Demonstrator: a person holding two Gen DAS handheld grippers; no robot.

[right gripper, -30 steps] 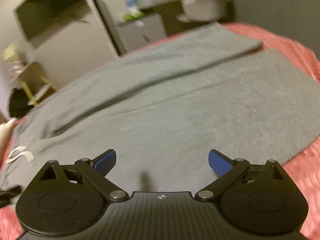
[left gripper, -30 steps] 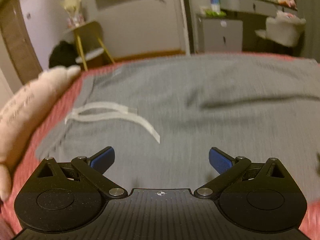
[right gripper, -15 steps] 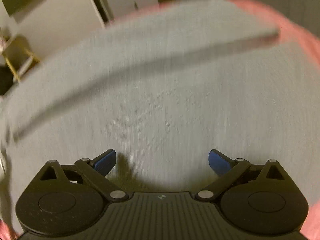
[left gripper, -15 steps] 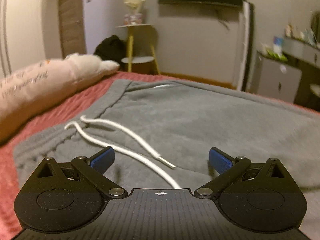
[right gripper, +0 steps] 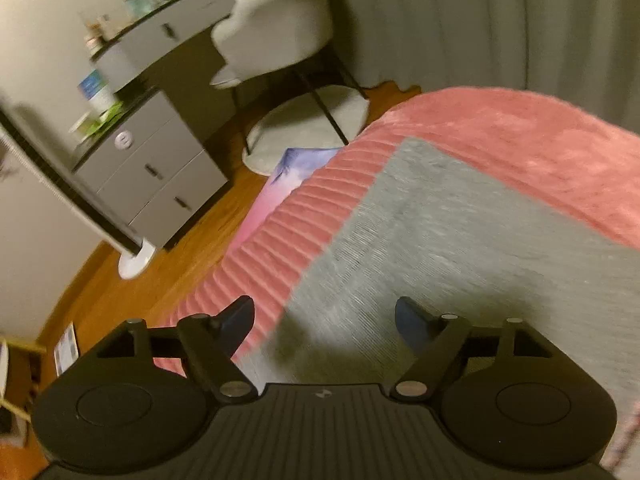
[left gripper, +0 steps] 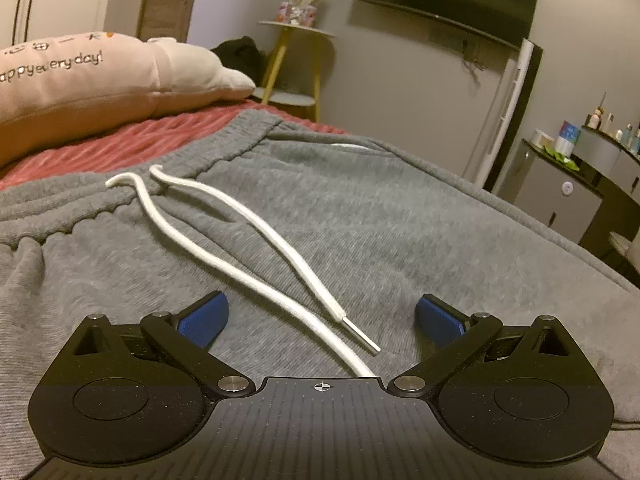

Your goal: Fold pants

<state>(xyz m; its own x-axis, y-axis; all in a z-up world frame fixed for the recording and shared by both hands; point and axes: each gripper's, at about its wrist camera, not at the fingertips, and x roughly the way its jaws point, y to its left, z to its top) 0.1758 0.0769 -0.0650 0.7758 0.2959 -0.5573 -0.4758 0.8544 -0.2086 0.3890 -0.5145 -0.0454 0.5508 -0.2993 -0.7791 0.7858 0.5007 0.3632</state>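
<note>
Grey sweatpants (left gripper: 400, 224) lie flat on a red bedspread (left gripper: 120, 140). In the left wrist view the ribbed waistband (left gripper: 224, 148) is ahead and a white drawstring (left gripper: 256, 248) runs back toward my left gripper (left gripper: 322, 318), which is open and empty, low over the fabric. In the right wrist view the leg end of the pants (right gripper: 460, 232) lies on the bedspread (right gripper: 540, 136) near its corner. My right gripper (right gripper: 324, 320) is open and empty, over the leg's left edge.
A pink pillow (left gripper: 80, 76) lies at the left of the bed. Beyond the bed's edge are a wooden floor (right gripper: 132, 292), a grey drawer cabinet (right gripper: 148, 164), a chair (right gripper: 280, 32) and a yellow side table (left gripper: 292, 64).
My left gripper has dropped lower and swung left toward the waistband and drawstring. My right gripper has swung right, from the middle of the pants to the leg end by the bed's corner.
</note>
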